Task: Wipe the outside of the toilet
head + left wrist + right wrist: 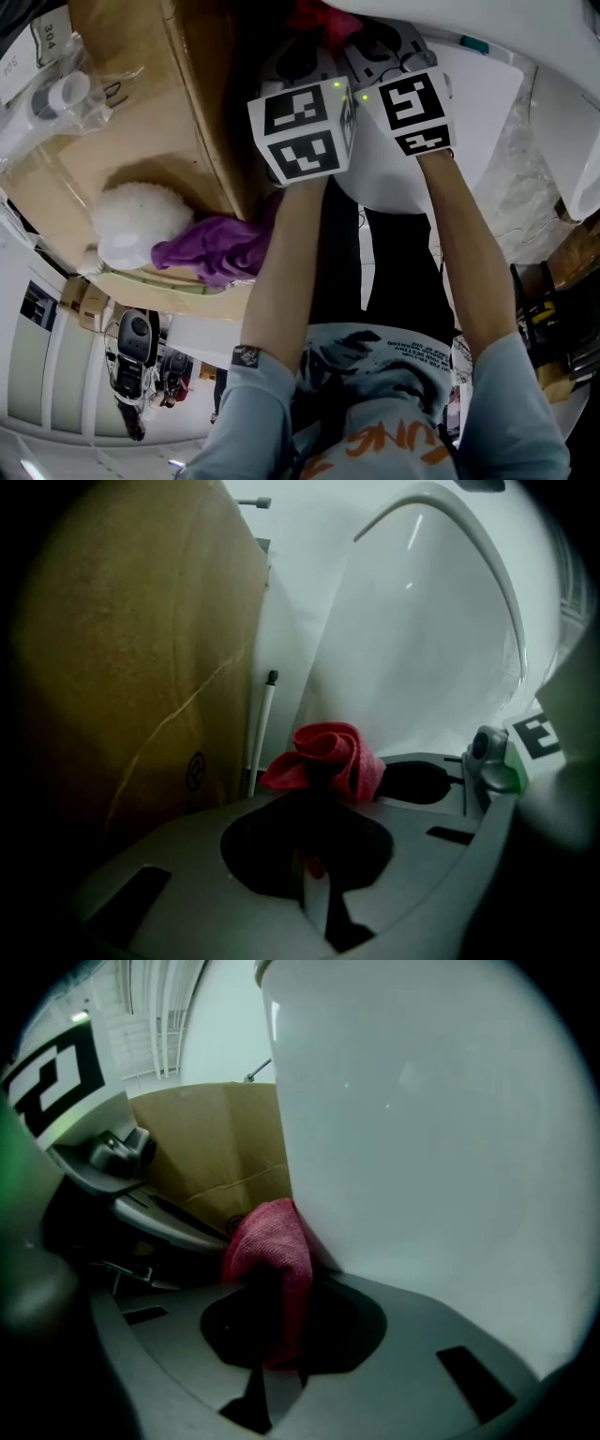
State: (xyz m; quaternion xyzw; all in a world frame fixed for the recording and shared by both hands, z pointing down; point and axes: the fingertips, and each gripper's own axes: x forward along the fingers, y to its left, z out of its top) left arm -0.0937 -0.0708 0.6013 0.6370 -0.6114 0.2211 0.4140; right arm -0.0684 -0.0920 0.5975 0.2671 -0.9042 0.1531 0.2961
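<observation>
Where the left gripper [314, 803] clamps shut, a red cloth [325, 758] bunches up toward twelve o'clock. The right gripper [267, 1307] also pinches red cloth, long axis six to twelve, its flank against the white toilet [422, 1147] at three o'clock. At nine o'clock in the head view, a white fluffy ball [139, 223] and a purple cloth [211, 248] lie at the edge of a cardboard box [141, 131].
</observation>
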